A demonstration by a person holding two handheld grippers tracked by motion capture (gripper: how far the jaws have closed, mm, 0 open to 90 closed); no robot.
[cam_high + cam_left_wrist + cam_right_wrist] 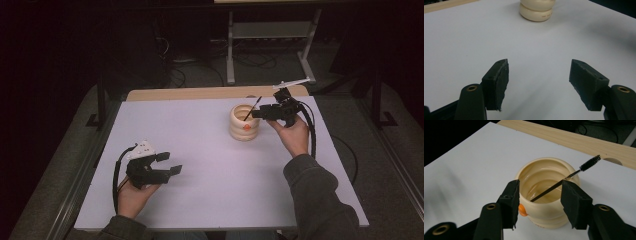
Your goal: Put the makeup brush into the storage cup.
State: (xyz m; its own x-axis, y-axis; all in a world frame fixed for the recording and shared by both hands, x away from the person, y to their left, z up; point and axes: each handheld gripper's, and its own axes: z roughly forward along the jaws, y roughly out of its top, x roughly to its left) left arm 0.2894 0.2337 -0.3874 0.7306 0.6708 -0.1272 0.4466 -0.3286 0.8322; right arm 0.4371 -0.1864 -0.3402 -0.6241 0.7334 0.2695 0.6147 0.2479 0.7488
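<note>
- so the cream ribbed cup [244,122] sits on the white table [200,165], toward the far right part, near the wooden strip [200,93] along the back edge
- there's a thin black brush [564,181] leaning inside the cup, bristly tip poking out over the rim, lower end down in the bowl
- right gripper [539,197] is right at the cup, held by the right hand [292,135]; its jaws are apart with the cup between them, pads not pressing on the brush or the cup as far as I can see
- cup has a little orange blob [522,210] on its side
- left gripper [167,164] hangs out at the near left of the table, well away from the cup, jaws spread wide with just bare table between them
</note>
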